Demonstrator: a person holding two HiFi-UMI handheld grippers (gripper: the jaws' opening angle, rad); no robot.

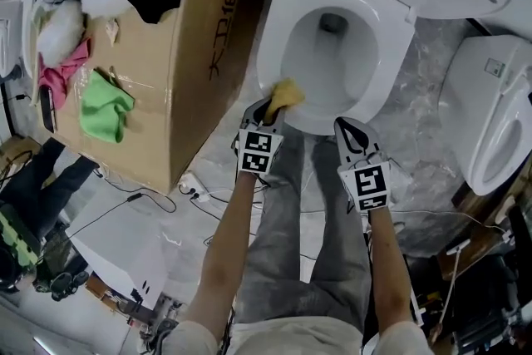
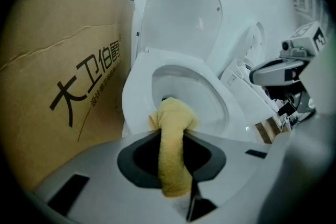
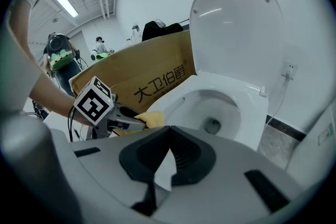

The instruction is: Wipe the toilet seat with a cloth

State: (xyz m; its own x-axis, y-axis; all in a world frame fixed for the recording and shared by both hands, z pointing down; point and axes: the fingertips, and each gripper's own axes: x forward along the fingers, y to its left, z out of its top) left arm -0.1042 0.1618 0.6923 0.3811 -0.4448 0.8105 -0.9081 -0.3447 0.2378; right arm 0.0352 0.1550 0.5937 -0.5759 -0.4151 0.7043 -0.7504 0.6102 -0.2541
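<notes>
The left gripper (image 2: 171, 140) has its jaws pressed on a yellow cloth (image 2: 174, 115). A long fold runs back between them, and a bunched end sticks out in front. That end sits at the near rim of the toilet seat (image 2: 137, 94), on the person's left side of the ring. The right gripper (image 3: 168, 132) hangs just beside it over the front of the seat, with its jaws together and nothing between them.

The cloth looks like soft, light towelling. It should fold and drag rather than slide stiffly, so the hold belongs close behind the bunched end, leaving a short pad to press flat. The seat is hard, smooth plastic and will likely let the cloth glide easily.

Beyond the seat are the bowl (image 1: 328, 54), the raised lid (image 3: 236, 29) and, at the left, a large cardboard box (image 1: 195, 54) that touches or nearly touches the toilet. A second toilet (image 1: 499, 112) stands to the right.

No view shows whether the cloth is truly pressed on the rim or only just above it. The left gripper's own body hides the nearest part of the seat, and the lid is cut off in the head view.
</notes>
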